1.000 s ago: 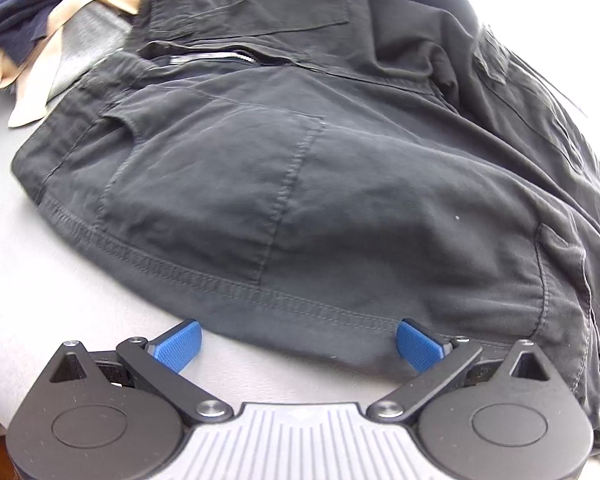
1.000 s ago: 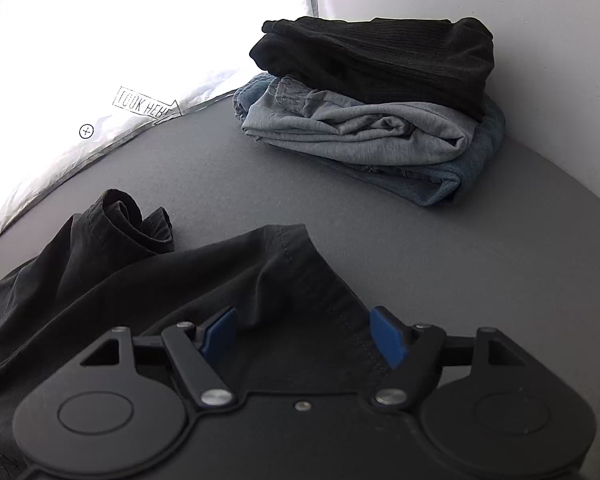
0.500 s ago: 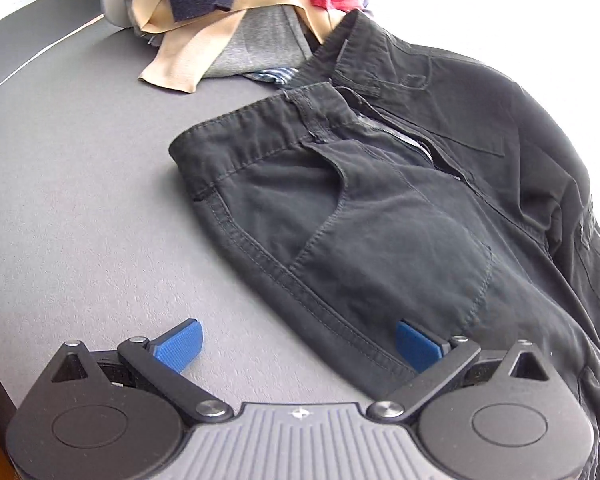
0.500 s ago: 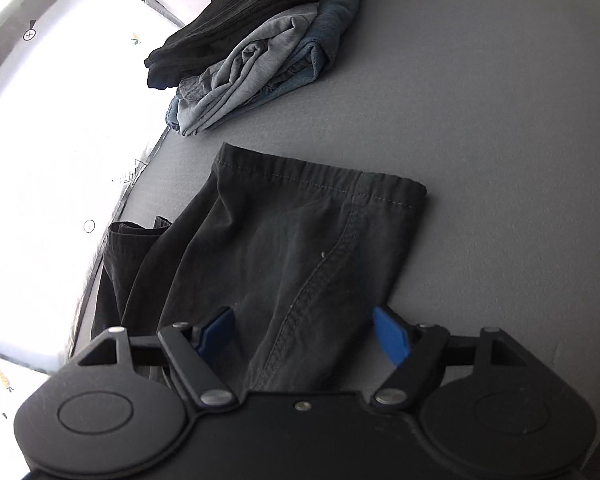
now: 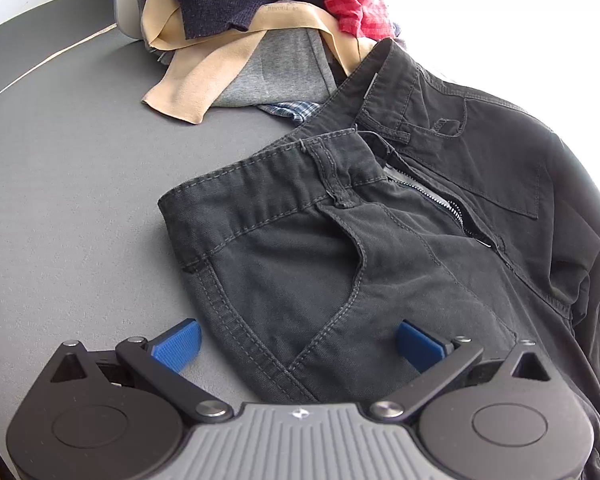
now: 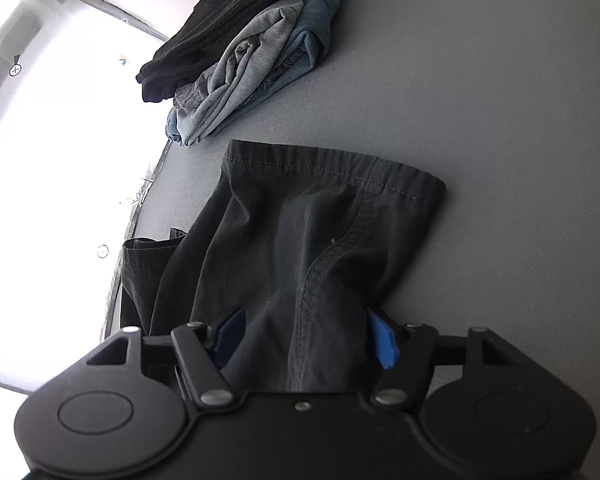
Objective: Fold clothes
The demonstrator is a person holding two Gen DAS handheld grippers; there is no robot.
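Note:
Black trousers [image 5: 380, 248] lie flat on the grey table [image 5: 68, 184], waistband towards the far left and zip open. My left gripper [image 5: 298, 346] is open just above the hip pocket, and the side seam runs between its blue pads [image 5: 176, 344]. In the right wrist view one trouser leg [image 6: 300, 240] stretches away to its hem [image 6: 332, 168]. My right gripper [image 6: 305, 338] is open and straddles that leg, with bunched fabric between its fingers [image 6: 382, 340]. The second leg [image 6: 144, 268] lies crumpled to the left.
A heap of unfolded clothes [image 5: 260, 20], tan, grey, navy and red, lies beyond the waistband. A stack of folded clothes [image 6: 240, 52], black, grey and blue, sits beyond the hem. Grey table top [image 6: 500, 120] shows to the right of the leg.
Both grippers have pulled back along the trousers. The left view now shows the waistband closer and more central; the right gripper has dropped over the leg so fabric sits between its fingers.

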